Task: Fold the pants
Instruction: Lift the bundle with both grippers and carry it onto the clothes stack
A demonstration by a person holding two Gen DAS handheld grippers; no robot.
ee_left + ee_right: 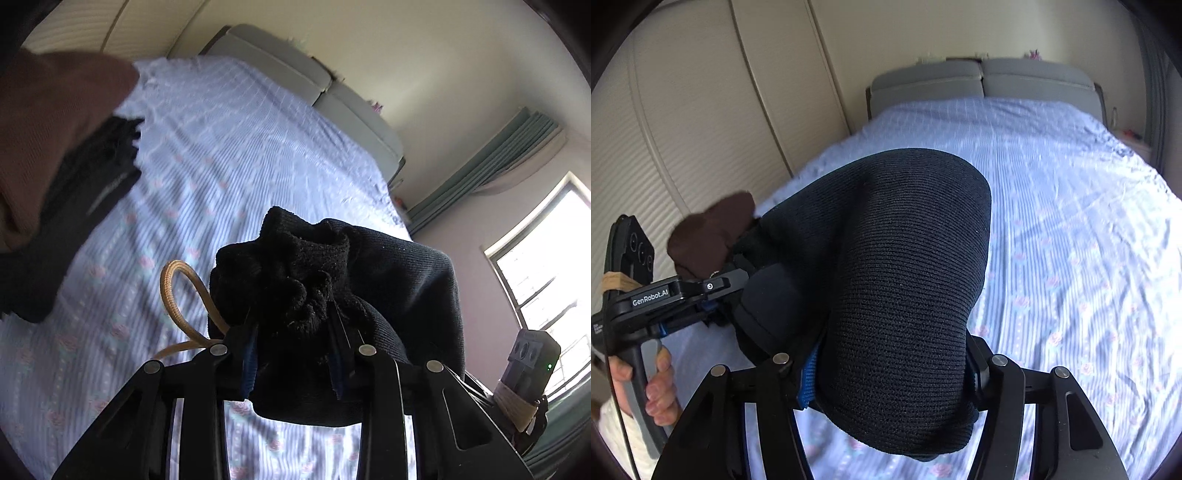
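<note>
The pants are dark navy knit (905, 277) with a black ribbed waistband (291, 273) and a tan drawstring (173, 291). My left gripper (291, 354) is shut on the bunched waistband and holds it above the bed. My right gripper (890, 373) is shut on a fold of the pants, which bulges over and hides its fingertips. In the right wrist view the left gripper (713, 295) shows at the left, held by a hand, also in the fabric. The pants hang between both grippers over the bed.
The bed has a light blue striped floral sheet (1071, 221) and a grey headboard (979, 79). A brown garment (48, 140) and another dark garment (85, 199) lie at the bed's left side. Wardrobe doors (701, 110) stand left, a window (546, 266) right.
</note>
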